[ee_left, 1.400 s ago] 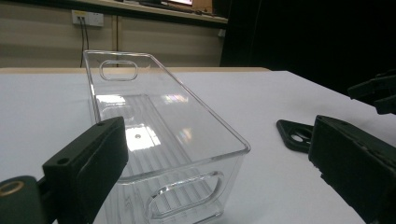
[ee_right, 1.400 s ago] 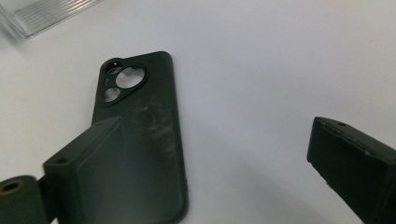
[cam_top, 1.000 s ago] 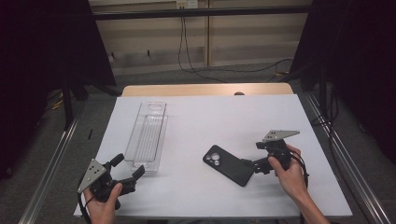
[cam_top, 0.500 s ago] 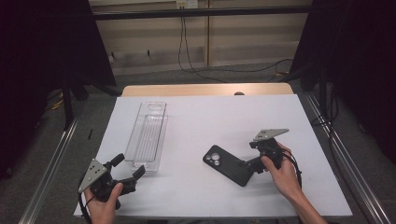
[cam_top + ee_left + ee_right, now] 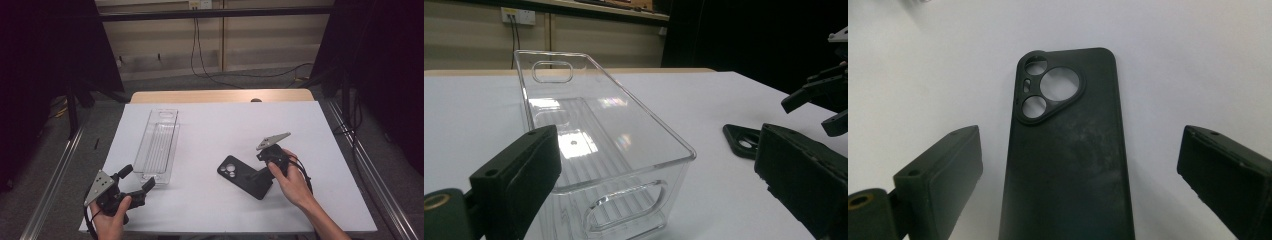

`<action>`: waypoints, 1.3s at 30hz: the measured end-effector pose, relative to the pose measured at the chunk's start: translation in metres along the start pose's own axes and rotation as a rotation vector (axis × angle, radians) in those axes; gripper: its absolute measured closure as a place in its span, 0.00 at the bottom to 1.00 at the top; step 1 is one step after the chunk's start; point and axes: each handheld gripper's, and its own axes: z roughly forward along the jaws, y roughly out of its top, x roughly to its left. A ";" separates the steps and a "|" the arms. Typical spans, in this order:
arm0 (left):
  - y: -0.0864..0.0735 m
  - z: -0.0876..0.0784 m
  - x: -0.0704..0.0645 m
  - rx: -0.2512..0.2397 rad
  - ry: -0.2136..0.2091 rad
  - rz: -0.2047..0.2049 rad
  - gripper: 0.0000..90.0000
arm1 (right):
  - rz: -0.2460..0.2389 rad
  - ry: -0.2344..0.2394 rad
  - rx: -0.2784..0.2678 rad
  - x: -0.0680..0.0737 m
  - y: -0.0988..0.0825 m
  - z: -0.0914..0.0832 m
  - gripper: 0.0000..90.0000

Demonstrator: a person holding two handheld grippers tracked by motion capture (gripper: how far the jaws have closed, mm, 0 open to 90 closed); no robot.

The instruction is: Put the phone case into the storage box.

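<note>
From the high view, a white table (image 5: 215, 130) with a pale wooden strip along its far edge stood on a grey floor, dark curtains to either side and a beige wall with hanging cables behind. Two things lay on it: one clear bin (image 5: 157, 145), long and rectangular with a ribbed floor, on the left half, and one black phone case (image 5: 245, 176), flat and matte, on the right half. There were two grippers, each held in a hand. The left gripper (image 5: 136, 179) sat at the near left corner just beside the bin's near end, jaws apart. The right gripper (image 5: 260, 176) was tipped down over the near end of the case, its grey plate uppermost; its jaw gap could not be told from there.

In the left gripper view, the bin (image 5: 599, 145) proved glossy, hard plastic with rounded corners and an oval handle cutout in each end wall. The two black jaws stood wide apart, flanking its near end without touching it. A corner of the case (image 5: 740, 141) lay on the table at right.

In the right gripper view, the case (image 5: 1068, 150) lay back-up on the white surface, faintly scuffed, with one raised camera island holding three round openings. The jaws stood wide apart on either side of it, clear of its edges.
</note>
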 end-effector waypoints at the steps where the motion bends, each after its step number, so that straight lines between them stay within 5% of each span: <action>1: 0.000 0.000 0.000 0.000 -0.002 0.000 0.05 | -0.007 0.004 0.009 -0.001 0.002 0.002 0.04; 4: 0.000 0.000 0.000 0.000 -0.001 0.002 0.05 | -0.008 0.032 0.038 -0.004 0.007 0.009 0.04; 21: 0.000 0.000 0.000 -0.001 -0.006 -0.001 0.05 | -0.016 0.031 0.253 -0.006 0.018 0.035 0.07; 39: 0.000 0.000 0.000 0.001 -0.008 -0.003 0.05 | -0.055 0.001 0.314 0.001 0.017 0.047 0.02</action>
